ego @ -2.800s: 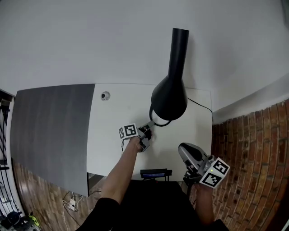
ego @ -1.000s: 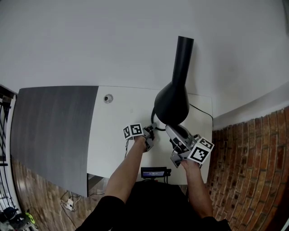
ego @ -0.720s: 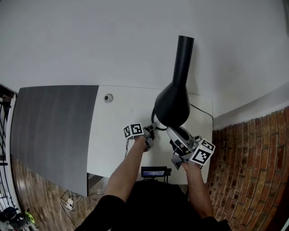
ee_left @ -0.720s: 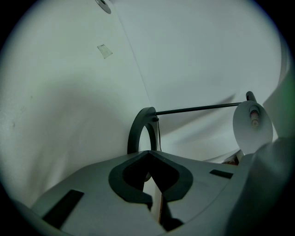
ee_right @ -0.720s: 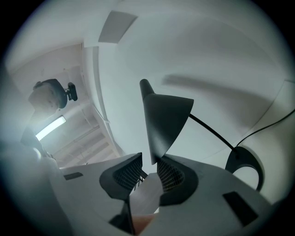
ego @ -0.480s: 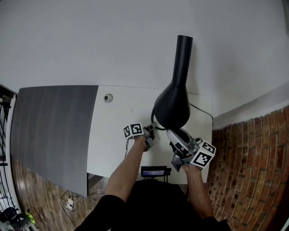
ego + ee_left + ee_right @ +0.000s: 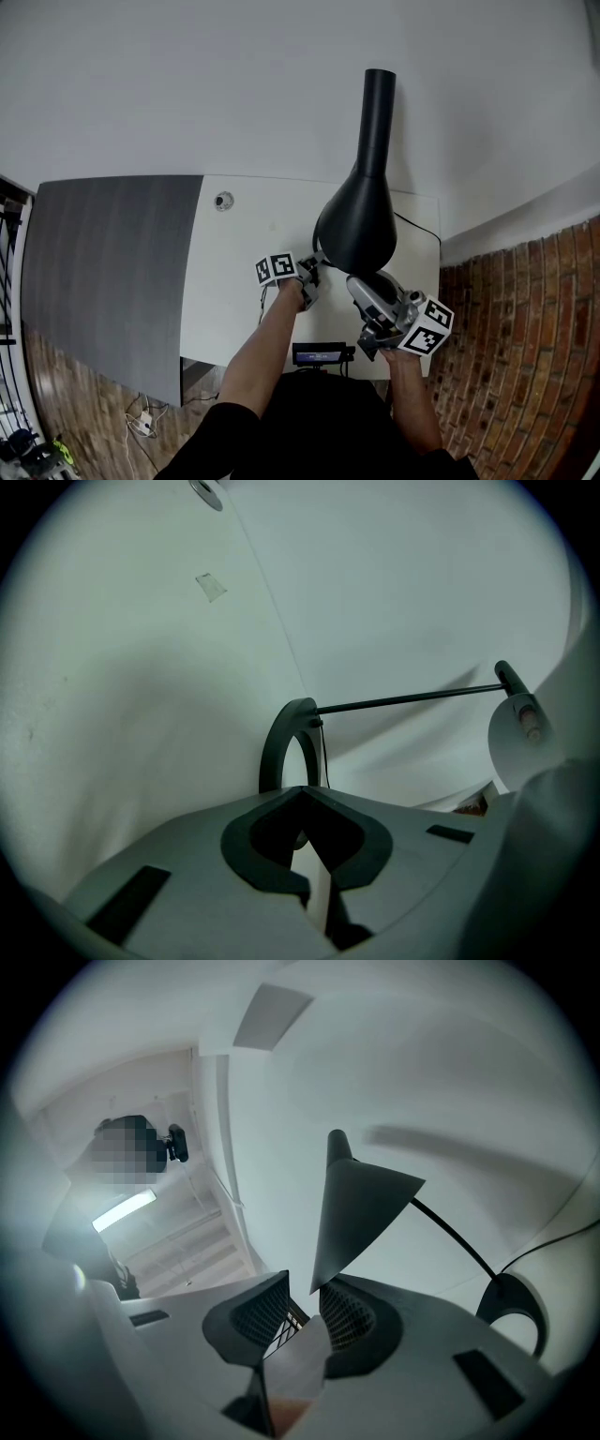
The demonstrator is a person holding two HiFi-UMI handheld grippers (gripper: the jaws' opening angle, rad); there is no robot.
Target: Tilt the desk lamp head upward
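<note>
My right claw [image 7: 302, 1290] is gaping, its two ribbed pads [image 7: 255, 1321] apart, with the lower rim of the matte black cone-shaped lamp shade [image 7: 354, 1213] pointing into the gap just beyond them; I cannot tell whether it is touching either pad. My left claw [image 7: 302, 797] is clamping the lamp's black ring-shaped base [image 7: 281, 747], which is resting on the white tabletop [image 7: 239, 272]. A thin black curved arm [image 7: 450, 1232] is joining shade and ring. Farther off, the shade's narrow neck is pointing toward the white wall [image 7: 187, 84].
</note>
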